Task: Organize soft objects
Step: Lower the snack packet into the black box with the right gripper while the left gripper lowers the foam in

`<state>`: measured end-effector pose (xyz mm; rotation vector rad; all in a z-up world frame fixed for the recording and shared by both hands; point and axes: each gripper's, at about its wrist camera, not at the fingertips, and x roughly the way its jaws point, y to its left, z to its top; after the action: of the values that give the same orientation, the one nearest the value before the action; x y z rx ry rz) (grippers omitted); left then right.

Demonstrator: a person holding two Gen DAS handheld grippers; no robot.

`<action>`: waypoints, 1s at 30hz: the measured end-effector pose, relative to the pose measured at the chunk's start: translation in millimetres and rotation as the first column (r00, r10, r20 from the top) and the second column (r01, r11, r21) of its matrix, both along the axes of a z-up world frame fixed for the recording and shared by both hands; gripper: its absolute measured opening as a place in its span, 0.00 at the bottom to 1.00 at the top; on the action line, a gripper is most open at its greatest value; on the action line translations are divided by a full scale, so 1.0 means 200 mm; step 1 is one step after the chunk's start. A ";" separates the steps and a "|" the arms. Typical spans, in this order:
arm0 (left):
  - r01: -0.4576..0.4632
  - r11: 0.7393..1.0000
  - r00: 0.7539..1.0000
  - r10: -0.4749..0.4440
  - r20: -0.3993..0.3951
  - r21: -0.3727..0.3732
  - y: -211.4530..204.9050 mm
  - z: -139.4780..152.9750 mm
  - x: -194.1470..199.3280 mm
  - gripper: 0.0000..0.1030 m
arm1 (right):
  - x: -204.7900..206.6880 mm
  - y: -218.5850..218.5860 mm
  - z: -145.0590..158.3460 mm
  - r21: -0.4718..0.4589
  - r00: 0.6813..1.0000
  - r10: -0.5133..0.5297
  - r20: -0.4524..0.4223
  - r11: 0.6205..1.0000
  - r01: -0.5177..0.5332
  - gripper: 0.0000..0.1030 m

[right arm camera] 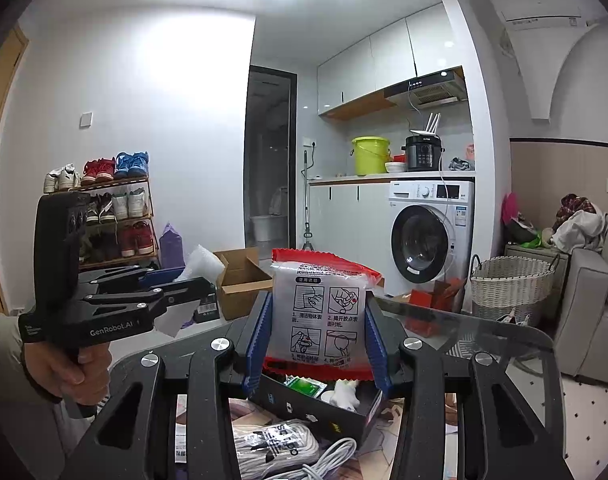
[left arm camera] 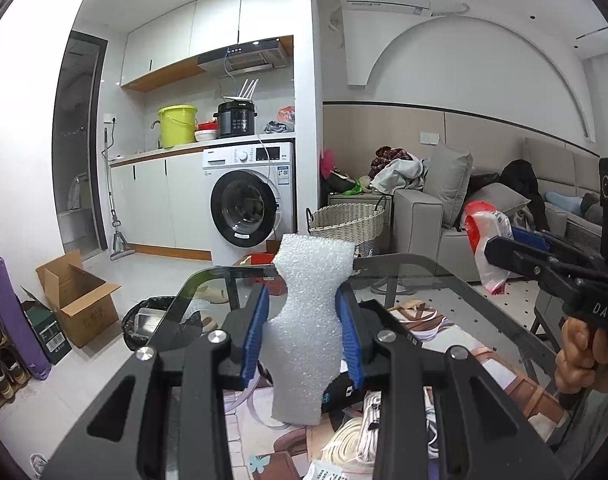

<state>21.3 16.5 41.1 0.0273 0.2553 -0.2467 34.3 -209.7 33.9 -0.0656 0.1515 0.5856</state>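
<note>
My left gripper [left arm camera: 304, 332] is shut on a white foam sheet [left arm camera: 310, 312], pinched at its narrow waist between the blue pads and held upright above the glass table [left arm camera: 456, 280]. My right gripper [right arm camera: 318, 334] is shut on a clear plastic packet with red edges and printed instructions [right arm camera: 320, 312], also upright. That packet [left arm camera: 486, 240] and the right gripper [left arm camera: 504, 248] show at the right of the left wrist view. The left gripper [right arm camera: 176, 280] with the foam sheet [right arm camera: 202, 266] appears at the left of the right wrist view. A small black box [right arm camera: 324, 408] with small items lies open under the packet.
A wicker basket [left arm camera: 346, 222] stands past the table by the grey sofa [left arm camera: 424, 220]. An open cardboard box [left arm camera: 78, 296] and a black bin [left arm camera: 148, 320] sit on the floor. A bagged white cord [right arm camera: 272, 448] and loose cable [right arm camera: 328, 460] lie on the table.
</note>
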 end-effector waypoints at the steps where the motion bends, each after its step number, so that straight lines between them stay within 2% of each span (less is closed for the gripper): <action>1: 0.003 1.000 1.000 -0.003 0.003 0.004 -0.01 0.01 0.01 0.32 | 0.01 0.01 0.00 0.000 1.000 0.000 -0.001 1.000 0.000 0.42; 5: 0.009 1.000 1.000 -0.009 -0.021 0.003 -0.01 0.05 0.11 0.32 | 0.06 0.04 0.03 -0.001 1.000 -0.002 0.004 1.000 0.002 0.42; 9: -0.015 0.999 0.998 0.012 -0.064 -0.046 0.00 0.09 0.26 0.32 | 0.17 0.08 0.08 0.000 1.000 -0.009 0.009 1.000 0.009 0.42; 13: -0.035 0.999 0.998 0.033 -0.044 -0.035 -0.04 0.11 0.39 0.32 | 0.34 0.13 0.16 -0.019 1.000 -0.015 0.012 1.000 0.016 0.42; 17: -0.047 0.997 0.997 0.043 -0.071 -0.058 -0.03 0.08 0.49 0.32 | 0.50 0.18 0.19 -0.022 1.000 -0.021 -0.001 1.000 0.021 0.42; 23: -0.040 0.998 0.995 0.036 -0.089 -0.042 -0.07 0.05 0.53 0.32 | 0.68 0.22 0.13 -0.026 0.997 -0.019 -0.069 1.000 0.017 0.42; 30: -0.025 0.999 0.996 0.022 -0.085 -0.033 -0.10 0.06 0.53 0.32 | 0.74 0.25 0.11 -0.034 0.996 -0.020 -0.089 0.999 0.017 0.42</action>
<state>126.9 -3.0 52.9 -0.0199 0.3352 -0.2289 182.1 -159.0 55.5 -0.0703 0.2490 0.5675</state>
